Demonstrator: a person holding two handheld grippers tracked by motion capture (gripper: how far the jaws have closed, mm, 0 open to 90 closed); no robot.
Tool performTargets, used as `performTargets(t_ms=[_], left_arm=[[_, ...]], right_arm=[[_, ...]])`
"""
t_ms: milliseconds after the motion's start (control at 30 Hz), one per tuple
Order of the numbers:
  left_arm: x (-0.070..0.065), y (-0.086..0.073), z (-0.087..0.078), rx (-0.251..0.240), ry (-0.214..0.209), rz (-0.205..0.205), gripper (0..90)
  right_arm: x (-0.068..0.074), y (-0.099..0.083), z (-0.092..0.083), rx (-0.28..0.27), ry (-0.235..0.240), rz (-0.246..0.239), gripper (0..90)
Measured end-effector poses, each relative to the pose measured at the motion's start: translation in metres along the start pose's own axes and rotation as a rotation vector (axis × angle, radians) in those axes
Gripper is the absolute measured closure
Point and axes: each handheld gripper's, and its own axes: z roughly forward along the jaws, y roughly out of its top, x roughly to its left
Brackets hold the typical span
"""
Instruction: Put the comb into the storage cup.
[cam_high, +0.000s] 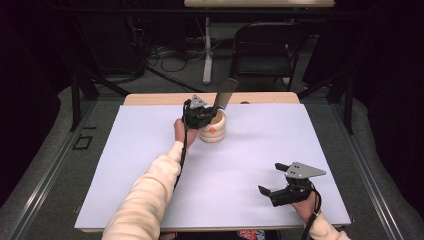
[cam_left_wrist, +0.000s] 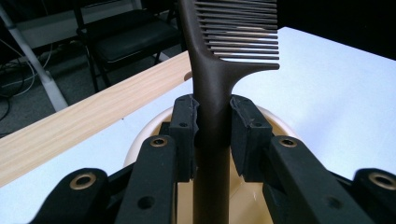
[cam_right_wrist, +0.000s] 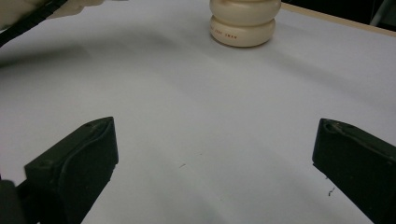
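Note:
A cream ribbed cup (cam_high: 214, 129) stands near the table's far middle, and its base shows at the top of the right gripper view (cam_right_wrist: 243, 29). My left gripper (cam_high: 206, 116) hangs over its mouth, shut on the handle of a dark brown comb (cam_high: 224, 95). In the left gripper view the pads clamp the comb's handle (cam_left_wrist: 212, 112), whose lower end reaches down into the cup (cam_left_wrist: 140, 140) while the teeth rise above. My right gripper (cam_high: 272, 179) rests at the near right of the table, open, with nothing between its jaws (cam_right_wrist: 215, 158).
A white sheet (cam_high: 150, 165) covers the table, with a strip of bare wood (cam_high: 150, 99) along the far edge. A black folding chair (cam_high: 262, 47) and a white table leg (cam_high: 207, 50) stand on the floor beyond. Cables lie there too.

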Motion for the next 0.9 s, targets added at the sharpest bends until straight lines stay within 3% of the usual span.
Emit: performTargets(t_ms=[700,900], left_arm=[[-0.0022,0.0008,0.0032,0.055,-0.017,0.020,71.1],[-0.0014,0.0054,-0.0046,0.040,-0.034,0.013,46.7]], right_arm=[[0.0007,0.0003,-0.0003,0.001,0.000,-0.005,0.0],[-0.0001,0.0000,-0.0003,-0.001,-0.001,0.000,0.0]])
